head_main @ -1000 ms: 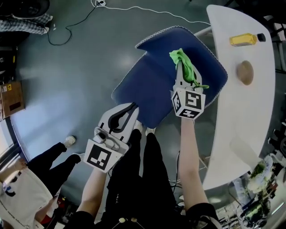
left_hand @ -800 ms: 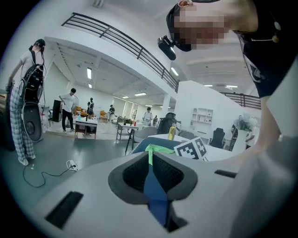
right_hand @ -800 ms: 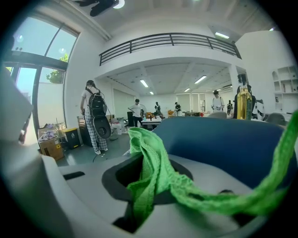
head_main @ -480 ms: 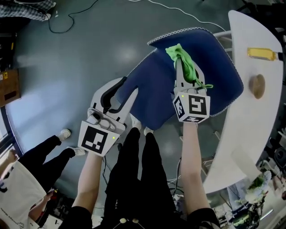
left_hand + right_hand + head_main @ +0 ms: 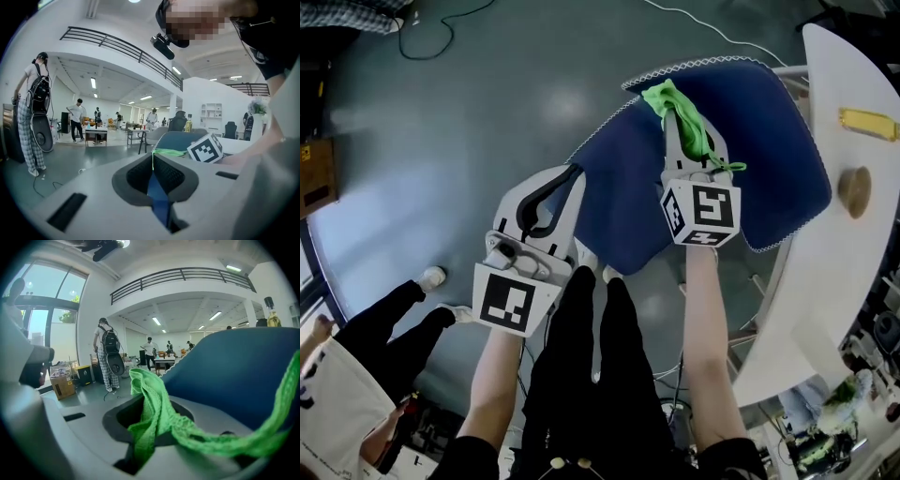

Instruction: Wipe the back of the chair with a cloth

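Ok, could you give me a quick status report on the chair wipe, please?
Left gripper shut on chair edge. Right gripper shut on green cloth, up at the chair back. White table close beside, not blocking.

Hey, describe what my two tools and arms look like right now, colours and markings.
Both are white plastic with tapering jaws lined in black. The left tool and right tool each carry a cube with black square markers. Forearms are bare; short black sleeves above.
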`<state>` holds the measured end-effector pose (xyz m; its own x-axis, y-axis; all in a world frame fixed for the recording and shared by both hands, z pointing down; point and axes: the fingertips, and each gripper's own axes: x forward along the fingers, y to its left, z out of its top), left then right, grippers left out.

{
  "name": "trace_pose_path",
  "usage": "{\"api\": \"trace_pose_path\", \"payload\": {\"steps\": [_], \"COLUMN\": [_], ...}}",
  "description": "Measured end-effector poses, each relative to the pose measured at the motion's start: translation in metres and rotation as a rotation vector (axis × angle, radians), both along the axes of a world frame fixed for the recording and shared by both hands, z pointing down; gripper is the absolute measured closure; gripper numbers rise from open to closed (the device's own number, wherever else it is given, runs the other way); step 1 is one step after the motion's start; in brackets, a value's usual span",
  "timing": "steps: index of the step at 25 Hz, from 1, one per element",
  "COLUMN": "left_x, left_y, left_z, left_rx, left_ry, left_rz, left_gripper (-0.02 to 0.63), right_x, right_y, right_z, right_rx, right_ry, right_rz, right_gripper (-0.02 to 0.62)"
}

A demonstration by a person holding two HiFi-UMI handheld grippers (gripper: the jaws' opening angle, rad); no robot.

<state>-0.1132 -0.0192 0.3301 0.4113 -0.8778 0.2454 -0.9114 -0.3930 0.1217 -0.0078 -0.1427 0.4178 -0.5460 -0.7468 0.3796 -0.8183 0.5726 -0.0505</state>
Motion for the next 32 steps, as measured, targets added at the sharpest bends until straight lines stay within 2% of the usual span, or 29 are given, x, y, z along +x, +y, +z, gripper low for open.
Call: {"api": "trace_pose_path", "payload": {"steps": [10,22,32], "left_x": [-0.001,0.006,0.013], "left_y": [0.009,0.015,0.011], "left_z": [-0.002,-0.008,-0.006], "left_rx": [-0.013,0.001,-0.002], "left_ry": [0.022,0.033,0.036], "left_rz": [-0.008,0.010,0.023], "left_gripper": [0.598,0.598,0.598], "right_x": [0.013,0.041,0.072], "right_y": [-0.020,-0.030,-0.024], "right_z": [0.019,0.027,0.032], "right_rx": [-0.034,-0.078,-0.092], "right_ry": [0.021,-0.002,0.021], "right_rz": [0.138,0.278,0.352], "right_gripper": [0.549,0.549,0.549]}}
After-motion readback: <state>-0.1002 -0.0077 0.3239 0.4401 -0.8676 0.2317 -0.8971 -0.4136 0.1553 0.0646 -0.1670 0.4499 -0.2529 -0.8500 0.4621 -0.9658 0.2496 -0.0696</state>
